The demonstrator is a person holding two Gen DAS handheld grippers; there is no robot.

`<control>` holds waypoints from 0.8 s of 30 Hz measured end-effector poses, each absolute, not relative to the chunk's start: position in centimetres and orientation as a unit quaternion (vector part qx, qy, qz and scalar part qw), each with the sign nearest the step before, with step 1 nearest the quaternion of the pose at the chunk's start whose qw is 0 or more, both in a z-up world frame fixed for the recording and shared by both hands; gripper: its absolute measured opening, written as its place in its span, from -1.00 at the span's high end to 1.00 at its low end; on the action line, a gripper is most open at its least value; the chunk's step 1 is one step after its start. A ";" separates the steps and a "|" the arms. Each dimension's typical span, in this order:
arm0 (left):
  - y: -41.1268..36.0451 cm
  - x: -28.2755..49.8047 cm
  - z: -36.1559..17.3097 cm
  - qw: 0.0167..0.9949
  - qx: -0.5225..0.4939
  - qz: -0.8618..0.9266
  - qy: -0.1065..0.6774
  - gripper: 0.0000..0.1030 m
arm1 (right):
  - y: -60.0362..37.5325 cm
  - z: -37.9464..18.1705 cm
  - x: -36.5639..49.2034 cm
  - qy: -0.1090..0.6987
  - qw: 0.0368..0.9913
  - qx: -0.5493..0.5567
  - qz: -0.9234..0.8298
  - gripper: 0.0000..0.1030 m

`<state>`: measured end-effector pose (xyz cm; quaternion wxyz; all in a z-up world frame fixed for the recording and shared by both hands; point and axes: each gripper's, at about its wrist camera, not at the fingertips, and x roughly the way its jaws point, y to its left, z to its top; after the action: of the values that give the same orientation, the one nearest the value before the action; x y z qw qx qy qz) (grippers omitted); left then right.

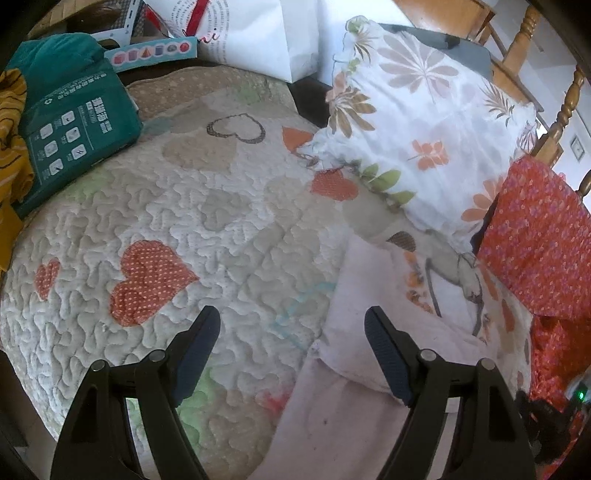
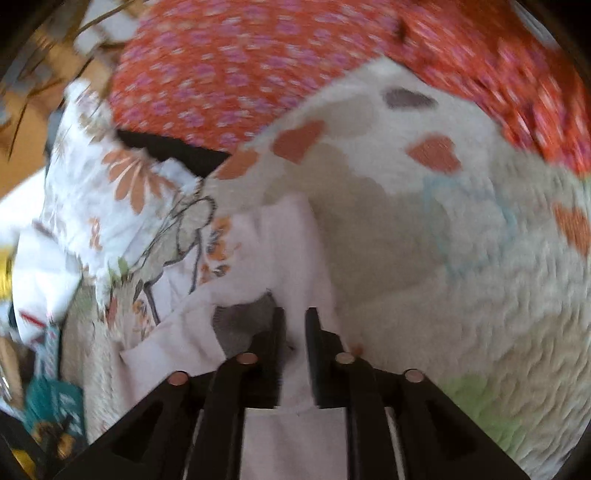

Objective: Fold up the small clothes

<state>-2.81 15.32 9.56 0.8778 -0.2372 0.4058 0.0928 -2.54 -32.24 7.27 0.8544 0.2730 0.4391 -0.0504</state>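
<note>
A small pale pink garment (image 1: 369, 332) with a grey animal print lies on a quilted heart-pattern bedspread (image 1: 184, 206). My left gripper (image 1: 291, 347) is open and empty, hovering over the quilt at the garment's left edge; its right finger is above the pink cloth. In the right wrist view my right gripper (image 2: 295, 332) is shut on a fold of the same pink garment (image 2: 280, 236), which runs between the jaws. That view is motion-blurred.
A white floral pillow (image 1: 421, 122) lies behind the garment. An orange-red flowered cloth (image 1: 539, 236) lies at the right, also in the right wrist view (image 2: 258, 62). A teal package (image 1: 74, 122), a mustard cloth (image 1: 11, 140) and a white bag (image 1: 255, 33) sit at the back left.
</note>
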 end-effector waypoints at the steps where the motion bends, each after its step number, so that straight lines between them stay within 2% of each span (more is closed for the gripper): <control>1: 15.3 -2.6 9.4 0.876 -0.237 0.092 0.409 -0.55 | -31.8 7.3 -2.1 0.442 0.857 0.260 -0.046 0.30; 2: 15.2 -2.4 9.3 0.875 -0.238 0.091 0.413 -0.55 | -31.1 7.2 -1.4 0.448 0.860 0.243 -0.040 0.18; 7: 15.6 -1.8 8.8 0.868 -0.245 0.093 0.421 -0.55 | -29.0 3.9 2.0 0.497 0.844 0.199 -0.032 0.20; 8: 15.7 -1.8 8.7 0.867 -0.246 0.095 0.423 -0.55 | -28.5 3.1 2.5 0.512 0.837 0.193 -0.023 0.57; 9: 15.9 -1.8 8.6 0.866 -0.247 0.098 0.424 -0.55 | -28.1 3.0 2.6 0.514 0.837 0.186 -0.020 0.74; 11: 16.4 -1.6 8.5 0.863 -0.251 0.100 0.427 -0.55 | -28.0 3.5 2.3 0.506 0.843 0.184 -0.008 0.85; 19: 18.4 -1.9 8.2 0.854 -0.266 0.116 0.431 -0.55 | -32.6 5.3 1.2 0.477 0.849 0.184 -0.134 0.94; 24: 19.7 -2.2 8.2 0.850 -0.280 0.128 0.428 -0.55 | -27.2 9.0 0.4 0.431 0.885 0.144 -0.102 0.92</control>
<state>-2.23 19.72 8.20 0.8495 -0.2801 0.4284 0.1277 0.36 -27.19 8.96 0.8848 0.1437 0.4313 -0.1023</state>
